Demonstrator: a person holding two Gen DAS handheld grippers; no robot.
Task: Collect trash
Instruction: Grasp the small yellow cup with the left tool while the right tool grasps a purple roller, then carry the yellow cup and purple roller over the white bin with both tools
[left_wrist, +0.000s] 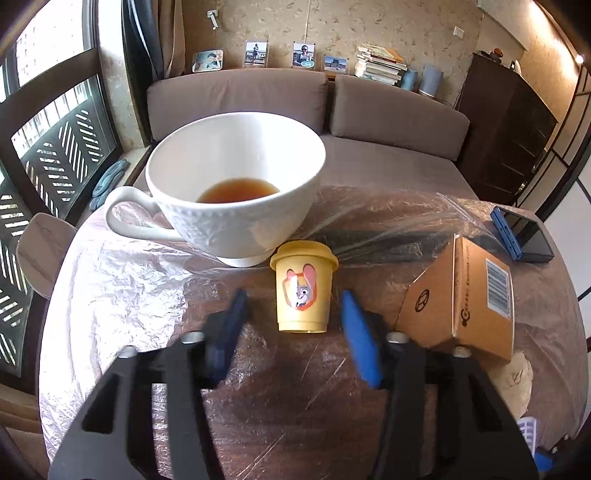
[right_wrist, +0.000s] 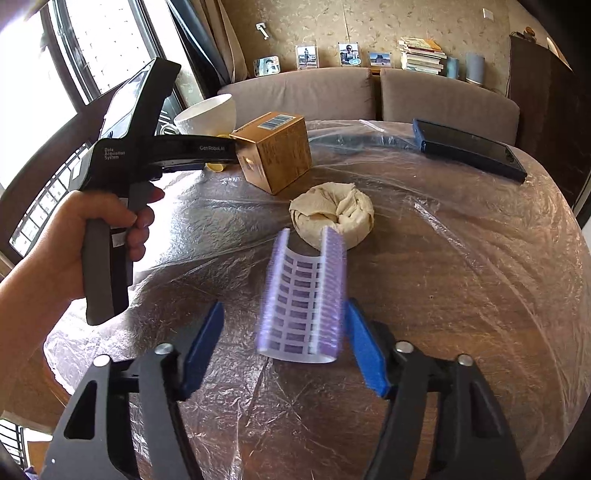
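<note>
A small yellow lidded cup with a cartoon rabbit stands upright on the film-covered table. My left gripper is open around it, with a gap on each side. A purple and white plastic hair roller lies between the blue pads of my right gripper. The right pad is at the roller's edge and the left pad stands clear, so that gripper is open. Just beyond the roller lies a crumpled beige tissue.
A white teacup with some tea stands right behind the yellow cup. A cardboard box sits to its right, and a blue-cased phone at the far right edge. A hand holds the left tool. A sofa is behind the table.
</note>
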